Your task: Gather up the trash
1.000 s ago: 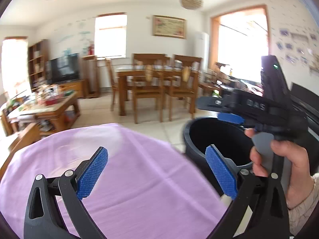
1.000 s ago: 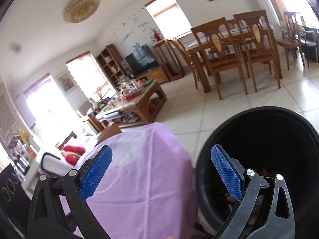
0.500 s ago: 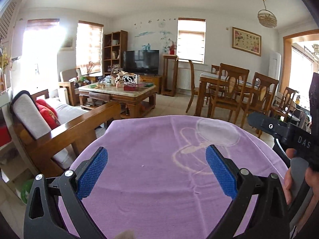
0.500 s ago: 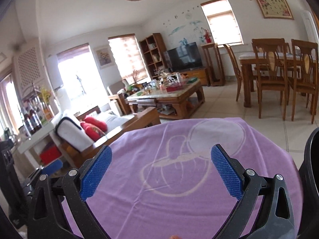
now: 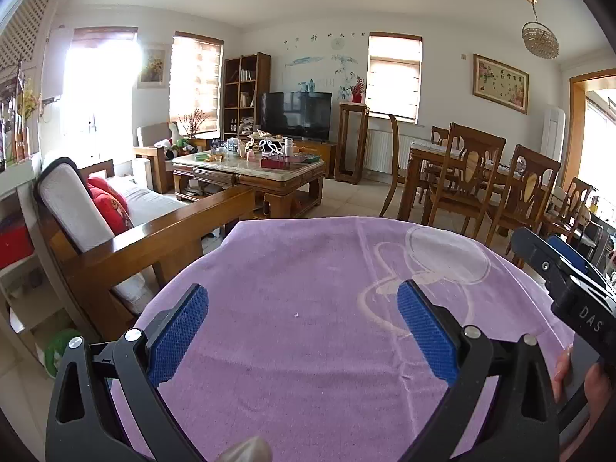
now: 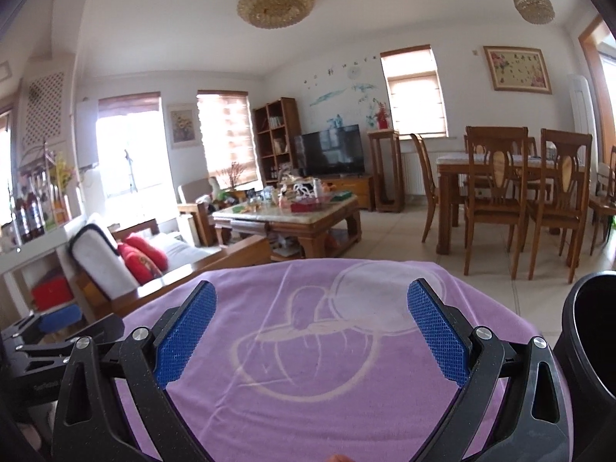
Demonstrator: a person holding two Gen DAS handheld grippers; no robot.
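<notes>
Both grippers hover over a round table draped in a purple cloth (image 5: 308, 288) with a pale printed figure. My left gripper (image 5: 304, 331) is open, nothing between its blue pads. My right gripper (image 6: 312, 331) is open too and holds nothing. A black trash bin (image 6: 589, 338) stands at the table's right edge in the right wrist view. No loose trash shows on the cloth. The right gripper's body (image 5: 569, 292) and a person's hand (image 5: 593, 385) appear at the right of the left wrist view. The left gripper's body (image 6: 57, 342) shows at the lower left of the right wrist view.
A wooden sofa (image 5: 127, 231) with red cushions stands left of the table. Beyond it sits a cluttered coffee table (image 5: 254, 169), a TV (image 5: 296, 113) and a bookshelf (image 5: 246, 88). A dining table with chairs (image 5: 481, 188) stands at the right over tiled floor.
Both grippers swung left from the black bin to face the purple table and living room. The bin left the left wrist view and slid to the right edge of the right wrist view.
</notes>
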